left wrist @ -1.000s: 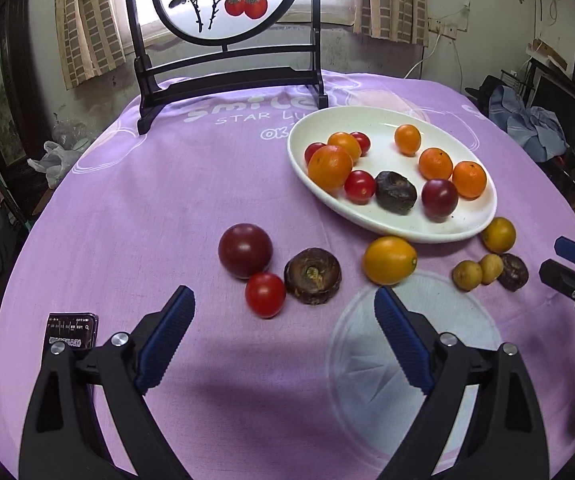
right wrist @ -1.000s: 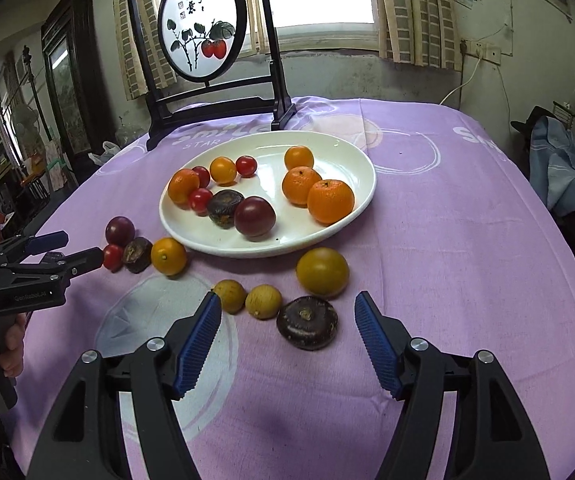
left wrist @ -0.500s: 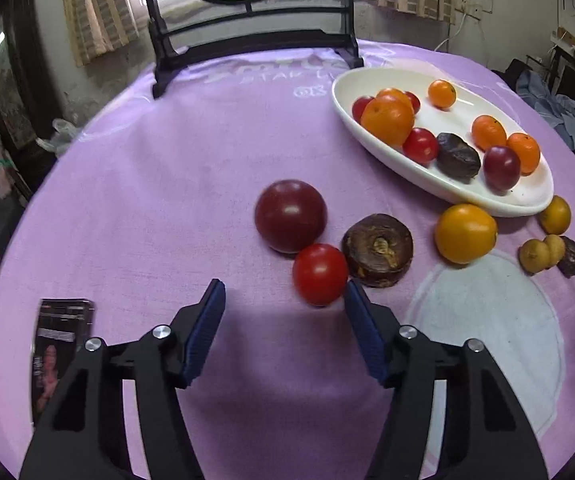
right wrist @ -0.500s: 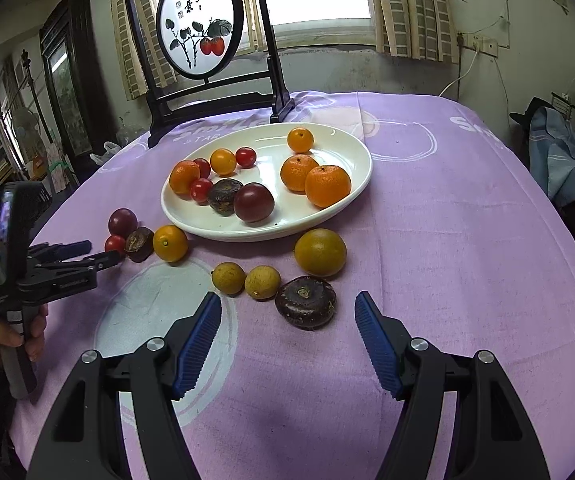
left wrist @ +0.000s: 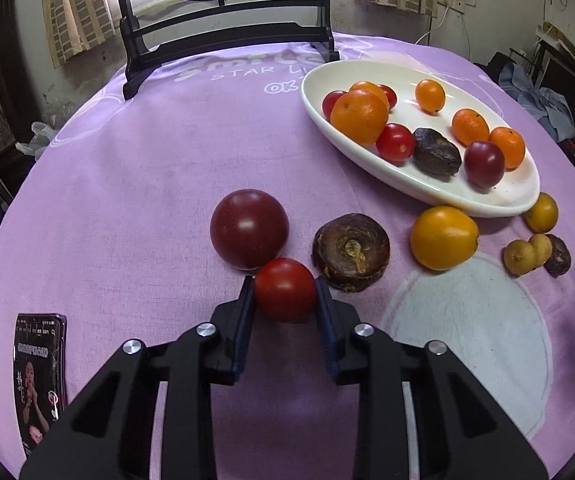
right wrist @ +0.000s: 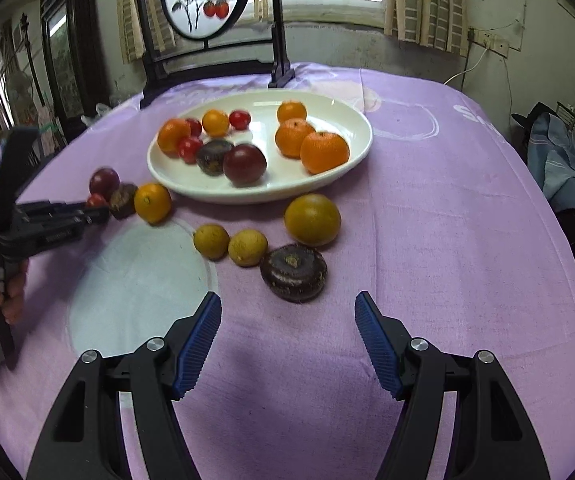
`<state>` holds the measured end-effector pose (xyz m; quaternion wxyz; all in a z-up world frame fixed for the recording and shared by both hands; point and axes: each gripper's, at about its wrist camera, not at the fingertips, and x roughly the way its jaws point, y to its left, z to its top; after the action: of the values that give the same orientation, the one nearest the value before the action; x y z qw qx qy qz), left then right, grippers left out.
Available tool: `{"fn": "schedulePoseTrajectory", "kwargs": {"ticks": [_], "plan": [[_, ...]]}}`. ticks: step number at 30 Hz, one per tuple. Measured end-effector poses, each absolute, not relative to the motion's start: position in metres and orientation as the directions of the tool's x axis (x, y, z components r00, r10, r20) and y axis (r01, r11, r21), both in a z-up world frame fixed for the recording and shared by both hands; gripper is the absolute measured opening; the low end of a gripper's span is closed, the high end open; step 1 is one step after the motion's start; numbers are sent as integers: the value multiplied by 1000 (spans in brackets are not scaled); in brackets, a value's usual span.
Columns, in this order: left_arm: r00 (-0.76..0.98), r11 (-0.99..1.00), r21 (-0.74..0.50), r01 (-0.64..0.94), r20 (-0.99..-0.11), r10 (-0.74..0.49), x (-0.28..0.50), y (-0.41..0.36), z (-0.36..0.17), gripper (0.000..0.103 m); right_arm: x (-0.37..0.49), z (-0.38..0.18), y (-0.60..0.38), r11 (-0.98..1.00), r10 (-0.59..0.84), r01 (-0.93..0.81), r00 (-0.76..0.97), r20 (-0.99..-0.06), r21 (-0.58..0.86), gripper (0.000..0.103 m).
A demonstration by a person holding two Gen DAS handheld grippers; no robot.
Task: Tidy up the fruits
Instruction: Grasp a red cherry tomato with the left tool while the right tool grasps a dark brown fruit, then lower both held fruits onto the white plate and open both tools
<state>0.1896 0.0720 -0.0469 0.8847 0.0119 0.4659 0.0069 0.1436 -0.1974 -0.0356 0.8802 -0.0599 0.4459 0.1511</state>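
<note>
Your left gripper (left wrist: 285, 290) has its jaws closed on the tomato (left wrist: 285, 289) — on the worktop, touching the plum (left wrist: 249, 228). Lift it clear, then carry it to the plate (left wrist: 499, 200). Your right gripper (right wrist: 287, 340) hangs wide and empty near the chestnut (right wrist: 293, 273).

Red tomato (left wrist: 285, 290) on purple cloth, touching dark red plum (left wrist: 249, 228).
</note>
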Motion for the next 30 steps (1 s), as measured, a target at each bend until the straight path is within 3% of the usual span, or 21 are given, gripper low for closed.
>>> {"fn": "schedulePoseTrajectory", "kwargs": {"ticks": [5,14,19,30], "plan": [[580,1000,6,7,-815,1,181,74,-38,29,161,-46,-192,948,188,-319,532,-826,10,70],[600,999,-2,32,-799,-21,170,67,-25,29,178,-54,-188,946,207,-321,516,-831,36,44],[602,999,-7,39,-798,-29,164,63,-20,29,166,-40,-189,946,204,-322,545,-813,21,43],[679,990,6,140,-728,-92,188,20,33,29,180,31,-161,913,323,-407,663,-675,37,43]]}}
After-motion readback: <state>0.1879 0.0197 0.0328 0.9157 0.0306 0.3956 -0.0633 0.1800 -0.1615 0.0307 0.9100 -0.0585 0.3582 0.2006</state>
